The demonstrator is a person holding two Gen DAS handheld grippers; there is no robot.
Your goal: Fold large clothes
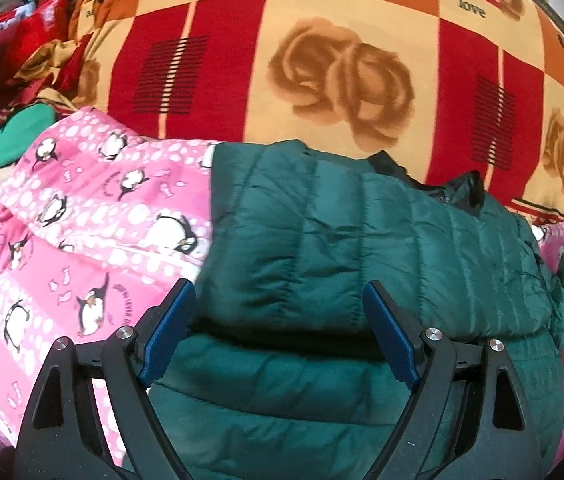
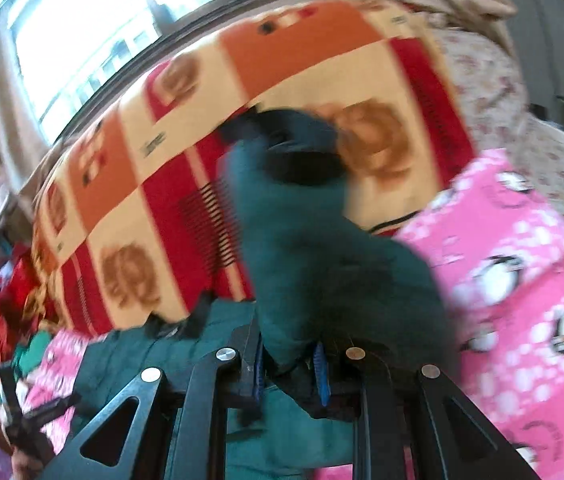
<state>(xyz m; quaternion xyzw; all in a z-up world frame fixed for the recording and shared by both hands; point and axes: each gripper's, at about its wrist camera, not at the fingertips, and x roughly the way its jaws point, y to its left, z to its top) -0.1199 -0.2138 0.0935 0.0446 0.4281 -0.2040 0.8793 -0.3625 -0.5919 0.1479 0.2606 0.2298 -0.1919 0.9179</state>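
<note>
Jacket edge: green jacket (image 1: 322,240) folded, lying on pink penguin blanket (image 1: 81,220).
Left gripper (image 1: 277,328): fingers released, above jacket.
Right gripper (image 2: 290,372): fingers clenched on jacket fabric.
Behind: checked blanket (image 1: 322,60), window (image 2: 81,40).

One green jacket (image 1: 362,240), two blankets, two grippers.

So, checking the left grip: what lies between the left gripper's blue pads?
Left wrist view: a folded edge of the dark green quilted puffer jacket lies between the open left gripper, ungripped.
</note>
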